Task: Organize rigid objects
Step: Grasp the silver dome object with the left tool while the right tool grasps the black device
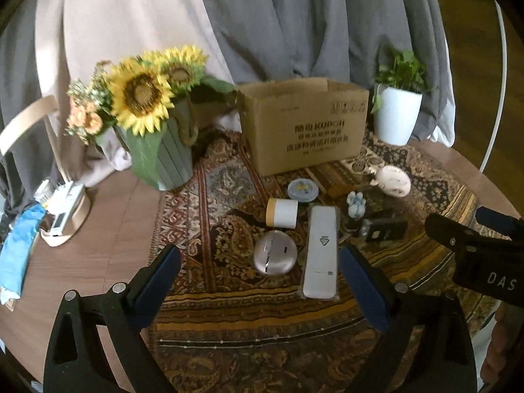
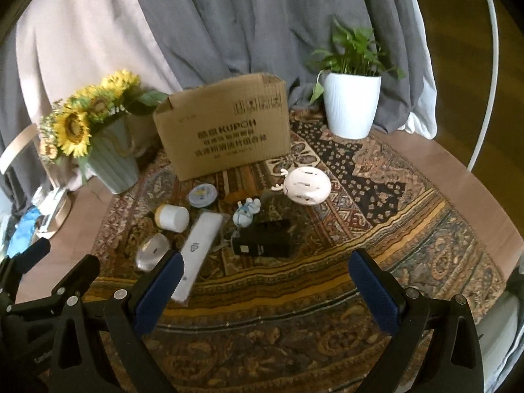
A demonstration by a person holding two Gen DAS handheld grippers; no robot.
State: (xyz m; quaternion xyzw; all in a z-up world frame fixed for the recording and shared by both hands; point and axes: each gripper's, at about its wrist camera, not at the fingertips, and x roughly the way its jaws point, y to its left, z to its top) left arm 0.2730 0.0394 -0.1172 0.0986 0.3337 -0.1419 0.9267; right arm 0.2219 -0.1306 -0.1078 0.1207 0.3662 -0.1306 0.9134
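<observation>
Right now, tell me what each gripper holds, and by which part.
Nothing is held. The left gripper and the right gripper both stand open above the rug, with no item between their fingers.

Both wrist views are dim and warm-toned, with soft daylight falling from the upper left, where the pale curtain (image 1: 108,32) glows brightest while the grey curtain (image 2: 262,23) beside it stays muted. The sunflowers (image 1: 144,95) and the print on the cardboard box (image 1: 304,127) are smeared by motion blur, and the small things on the patterned rug (image 2: 376,203) look soft, with faint shadows and one streak of glare on the round silver object (image 1: 275,257). Fisheye distortion bends the table (image 1: 108,229) edge into a curve, and the corners of each frame fall to black.
</observation>
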